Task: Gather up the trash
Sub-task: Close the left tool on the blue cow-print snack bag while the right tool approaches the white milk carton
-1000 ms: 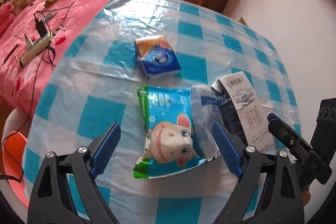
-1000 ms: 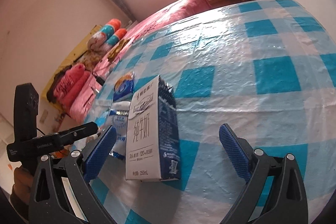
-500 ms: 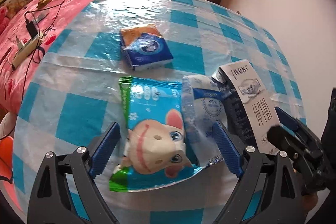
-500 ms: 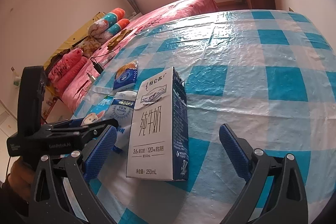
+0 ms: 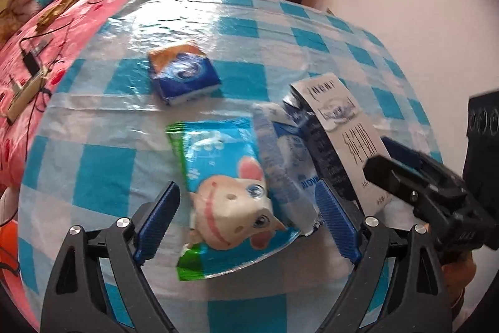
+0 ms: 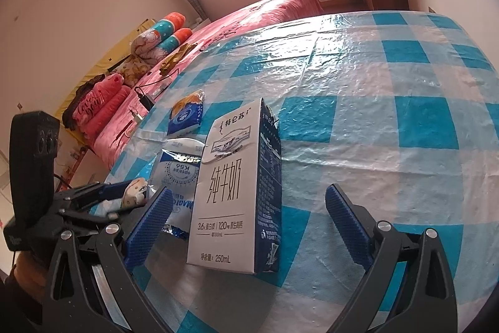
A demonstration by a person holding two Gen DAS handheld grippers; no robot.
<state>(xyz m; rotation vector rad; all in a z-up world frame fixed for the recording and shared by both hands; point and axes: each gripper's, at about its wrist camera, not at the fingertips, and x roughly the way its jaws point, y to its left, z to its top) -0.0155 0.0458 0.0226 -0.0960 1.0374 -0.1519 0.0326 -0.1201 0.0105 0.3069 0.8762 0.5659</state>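
Trash lies in a cluster toward the near edge of the desk, which wears a blue-and-white checked plastic cover. A cartoon-cow snack wrapper lies flat, a crumpled white-and-blue pouch overlaps its right side, and a milk carton stands upright just beside the pouch. A small blue tissue pack sits apart, farther toward the middle of the desk.

The left hand-held gripper hangs over the wrapper with its jaws spread wide, one finger on each side and neither pad touching it. The right hand-held gripper is likewise spread, straddling the carton without contact.

Several things could go wrong from here. The wrapper is thin and flat, so closing pads may skid over it or pinch the slippery cover instead and drag everything. The left gripper's right finger appears, through the blur, to sit over the pouch's edge, so both pieces might get caught unevenly and one drop. The carton looks light and probably empty; a nudge from one finger first would topple it. The two grippers are also close enough to collide.
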